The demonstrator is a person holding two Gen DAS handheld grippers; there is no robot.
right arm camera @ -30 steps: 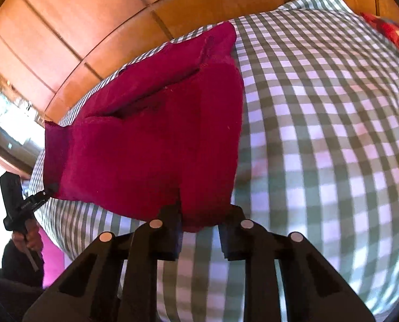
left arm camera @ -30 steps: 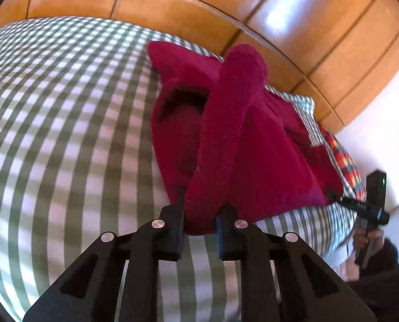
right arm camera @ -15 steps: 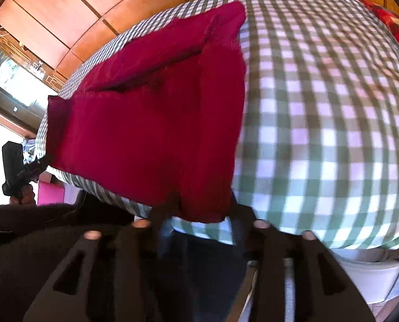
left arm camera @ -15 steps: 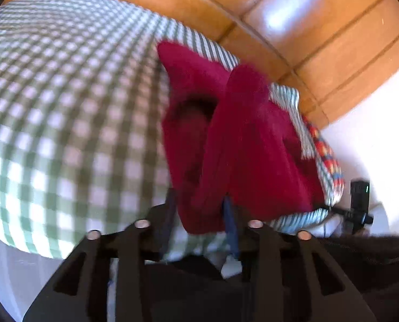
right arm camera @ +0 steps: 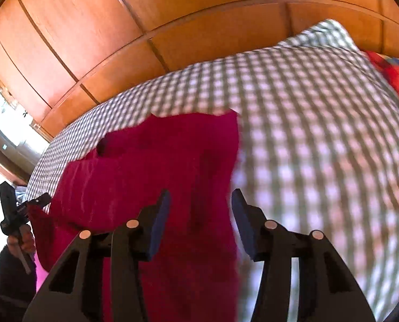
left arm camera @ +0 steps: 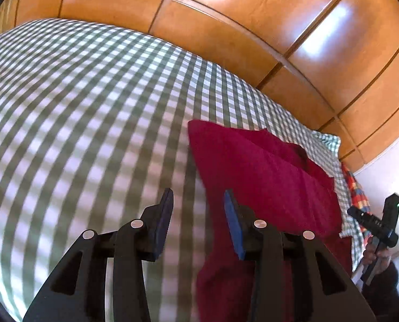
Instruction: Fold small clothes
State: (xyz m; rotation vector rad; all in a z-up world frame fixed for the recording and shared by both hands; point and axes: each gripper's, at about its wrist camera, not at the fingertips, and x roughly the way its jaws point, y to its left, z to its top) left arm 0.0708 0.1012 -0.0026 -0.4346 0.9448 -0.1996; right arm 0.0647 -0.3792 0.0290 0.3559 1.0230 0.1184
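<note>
Left gripper [left arm camera: 198, 220] and right gripper [right arm camera: 200, 217] both spread apart, empty, above red garment [left arm camera: 266, 177] on checkered bedspread [left arm camera: 92, 107]

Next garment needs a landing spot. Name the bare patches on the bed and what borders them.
Left of the red garment the checked bedspread lies bare up to the wooden panels. To its right, bare cover reaches the multicoloured plaid cloth. The near edge is crowded, with the garment spilling over it.

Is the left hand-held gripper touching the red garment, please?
Cannot tell. In the left wrist view the left hand-held gripper is open, one finger overlapping the red garment; no contact or gap is plain.
</note>
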